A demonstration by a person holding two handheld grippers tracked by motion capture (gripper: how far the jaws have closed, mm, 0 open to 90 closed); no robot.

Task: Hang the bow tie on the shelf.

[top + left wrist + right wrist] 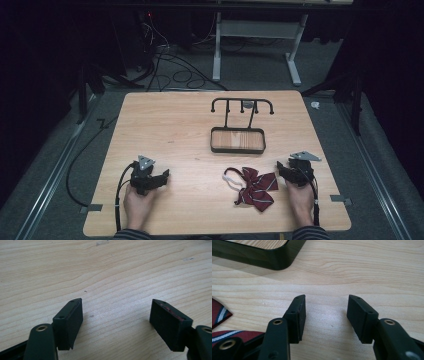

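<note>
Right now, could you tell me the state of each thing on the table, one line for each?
Left gripper: open, nothing between its jaws.
Right gripper: open, nothing between its jaws.
Bow tie: lying flat on the table, not held.
Hook rack: standing upright on its tray base, hooks bare.

Two forearms in striped sleeves come in from the bottom edge of the high view, each hand wrapped around a black two-jaw gripper. The left gripper [161,177] sits in the lower left of the frame, its grey three-cornered plate on top and its jaws pointing right; in its own view the two black jaws stand wide apart with nothing between them. The right gripper [281,169] sits in the lower right with its jaws pointing left, and in its own view they stand apart, gripping nothing.
</note>
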